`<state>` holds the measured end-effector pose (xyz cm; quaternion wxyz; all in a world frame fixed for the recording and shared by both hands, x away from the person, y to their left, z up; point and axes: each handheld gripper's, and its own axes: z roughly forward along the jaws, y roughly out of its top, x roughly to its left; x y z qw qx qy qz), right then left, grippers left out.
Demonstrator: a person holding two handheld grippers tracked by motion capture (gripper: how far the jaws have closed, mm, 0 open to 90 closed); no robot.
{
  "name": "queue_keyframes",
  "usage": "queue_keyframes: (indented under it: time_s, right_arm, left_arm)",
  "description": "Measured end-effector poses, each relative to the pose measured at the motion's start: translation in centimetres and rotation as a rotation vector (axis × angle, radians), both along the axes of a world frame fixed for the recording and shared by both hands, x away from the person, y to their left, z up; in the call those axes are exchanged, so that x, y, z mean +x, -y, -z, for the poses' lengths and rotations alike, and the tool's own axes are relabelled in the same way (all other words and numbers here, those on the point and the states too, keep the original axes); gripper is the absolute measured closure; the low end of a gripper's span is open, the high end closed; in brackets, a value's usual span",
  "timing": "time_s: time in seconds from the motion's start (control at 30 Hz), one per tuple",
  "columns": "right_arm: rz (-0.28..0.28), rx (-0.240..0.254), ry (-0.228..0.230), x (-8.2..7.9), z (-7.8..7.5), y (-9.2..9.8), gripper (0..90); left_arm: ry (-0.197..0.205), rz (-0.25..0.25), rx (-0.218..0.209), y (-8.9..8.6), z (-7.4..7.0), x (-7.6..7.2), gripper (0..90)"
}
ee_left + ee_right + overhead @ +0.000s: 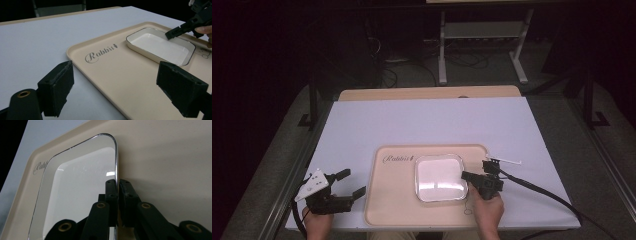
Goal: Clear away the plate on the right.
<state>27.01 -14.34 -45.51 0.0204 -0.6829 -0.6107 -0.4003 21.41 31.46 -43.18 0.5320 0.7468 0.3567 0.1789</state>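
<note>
R gripper pinching rim of white dish on beige tray; L gripper idle, wide open.

High view: shallow white square dish [439, 177] w/ nothing in it sits on beige tray [392, 200], right of centre; tray on white table [432, 122]. Right gripper [472, 177] at dish's right edge; left gripper [352, 184] left of tray, apart from it.
Left gripper view: jaws spread wide, nothing btwn them; tray's "Rabbit" lettering [100, 52] ahead, dish beyond.
Right gripper view: jaws nearly closed on dish's thin rim [116, 170], one pad inside, one outside.

White square dish [438, 178] flat on beige tray [394, 200]
</note>
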Motion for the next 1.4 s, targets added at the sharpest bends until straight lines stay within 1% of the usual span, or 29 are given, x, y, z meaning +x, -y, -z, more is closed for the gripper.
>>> queue_keyframes:
  time_s: [0.03, 0.1, 0.2, 0.27, 0.37, 0.53, 0.6, 1.0, 1.17, 1.23, 1.3, 1.37, 1.4]
  right_arm:
    - [-0.006, -0.003, 0.01, -0.2, -0.1, 0.0, 80.6]
    - [-0.016, -0.008, 0.02, -0.6, -0.3, 0.1, 78.8]
    - [-0.042, -0.022, 0.015, -1.2, -0.3, 0.1, 76.8]
    - [-0.051, -0.023, 0.016, -1.5, -0.3, 0.0, 77.0]
    - [-0.062, -0.014, 0.016, -1.9, -0.2, -0.1, 76.7]
    - [-0.081, 0.015, 0.008, -2.4, -0.3, -0.3, 75.6]
    - [-0.086, 0.014, 0.01, -2.6, -0.3, -0.4, 75.5]
    - [-0.1, 0.012, 0.011, -2.2, -0.2, -0.3, 76.3]
    - [-0.105, 0.024, 0.011, -1.9, -0.2, -0.3, 76.6]
    - [-0.098, 0.02, 0.028, -1.9, -0.4, -0.2, 75.4]
    - [-0.1, 0.024, 0.036, -1.8, -0.6, 0.0, 72.9]
    - [-0.103, 0.024, 0.053, -1.8, -0.9, 0.2, 69.8]
    - [-0.105, 0.022, 0.062, -1.8, -0.9, 0.2, 69.6]
  left_arm:
    - [-0.001, 0.0, 0.001, 0.0, 0.0, 0.0, 14.0]
    - [-0.002, 0.001, 0.001, 0.1, 0.0, 0.0, 13.9]
    - [-0.002, -0.001, 0.002, 0.1, 0.0, 0.0, 14.0]
    - [-0.002, -0.001, 0.0, 0.1, 0.0, 0.0, 14.0]
    - [0.0, 0.001, 0.001, 0.2, 0.0, 0.0, 13.9]
    - [-0.002, -0.001, 0.0, 0.1, 0.0, 0.0, 14.0]
    - [-0.001, -0.001, 0.0, 0.1, 0.0, 0.0, 14.0]
    - [-0.001, 0.001, 0.001, 0.1, 0.0, 0.0, 13.9]
    - [-0.001, 0.001, 0.002, 0.1, 0.0, 0.0, 14.0]
    - [-0.001, 0.001, 0.002, 0.1, 0.0, 0.0, 14.0]
    - [-0.003, 0.0, 0.003, 0.1, 0.0, 0.0, 14.0]
    - [-0.003, 0.001, 0.003, 0.1, 0.0, 0.0, 13.9]
    - [-0.001, 0.003, 0.005, 0.1, 0.0, 0.0, 14.0]
